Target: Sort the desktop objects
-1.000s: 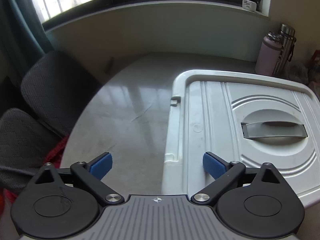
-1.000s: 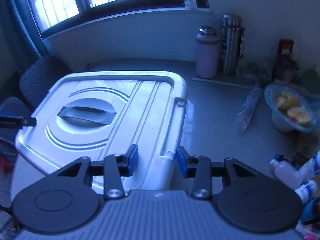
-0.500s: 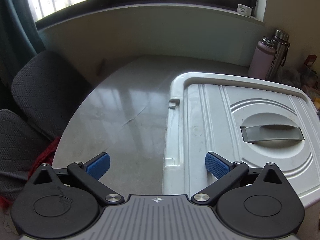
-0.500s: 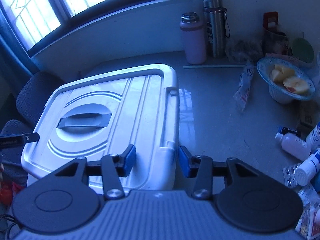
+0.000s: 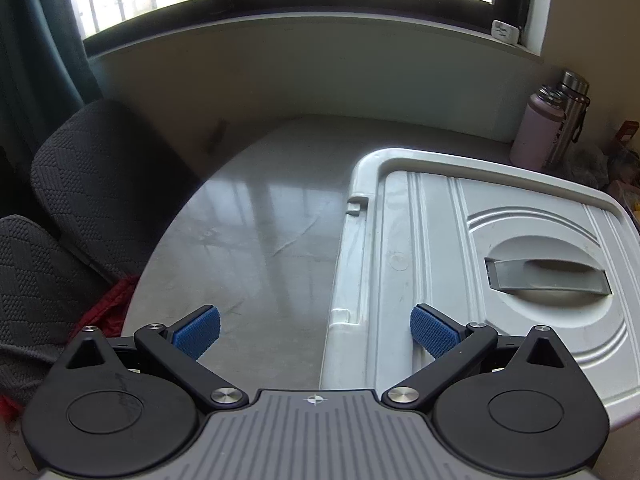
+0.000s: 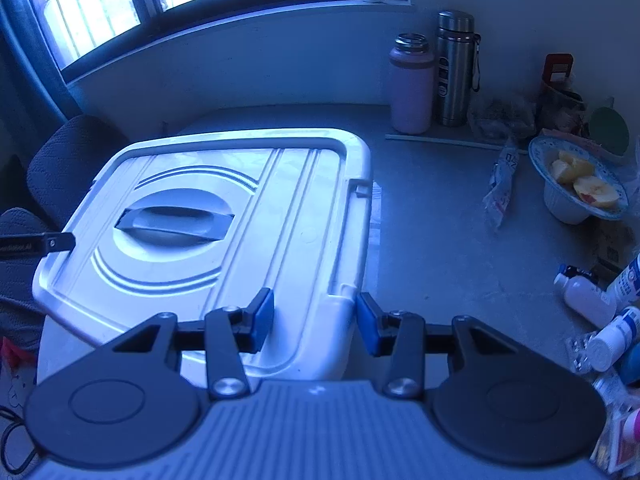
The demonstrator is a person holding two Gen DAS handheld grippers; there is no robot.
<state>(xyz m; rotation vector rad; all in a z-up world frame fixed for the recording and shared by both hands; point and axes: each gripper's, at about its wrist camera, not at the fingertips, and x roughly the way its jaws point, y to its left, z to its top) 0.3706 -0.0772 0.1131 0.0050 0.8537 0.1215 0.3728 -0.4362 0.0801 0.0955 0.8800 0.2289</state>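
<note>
A white lidded storage box (image 5: 460, 248) (image 6: 248, 208) with a grey handle (image 5: 548, 276) (image 6: 176, 224) stands on the round grey table (image 5: 260, 232). My left gripper (image 5: 316, 332) hangs open over the box's near left corner, holding nothing. My right gripper (image 6: 316, 316) is open too, its blue pads straddling the box's near right corner from above; I cannot tell whether they touch it. Small white bottles (image 6: 588, 300) and blister packs (image 6: 580, 356) lie at the table's right edge. The left gripper's tip (image 6: 36, 244) shows at the box's left side.
A pink bottle (image 6: 412, 84) and a steel flask (image 6: 456, 68) stand at the back by the wall. A bowl of cut fruit (image 6: 576, 184) and a plastic wrapper (image 6: 504, 184) sit at right. Two dark chairs (image 5: 96, 184) stand left of the table.
Both grippers have risen and pulled back a little, so more of the table and the clutter at right shows. The right gripper's fingers have spread slightly. The box has not moved.
</note>
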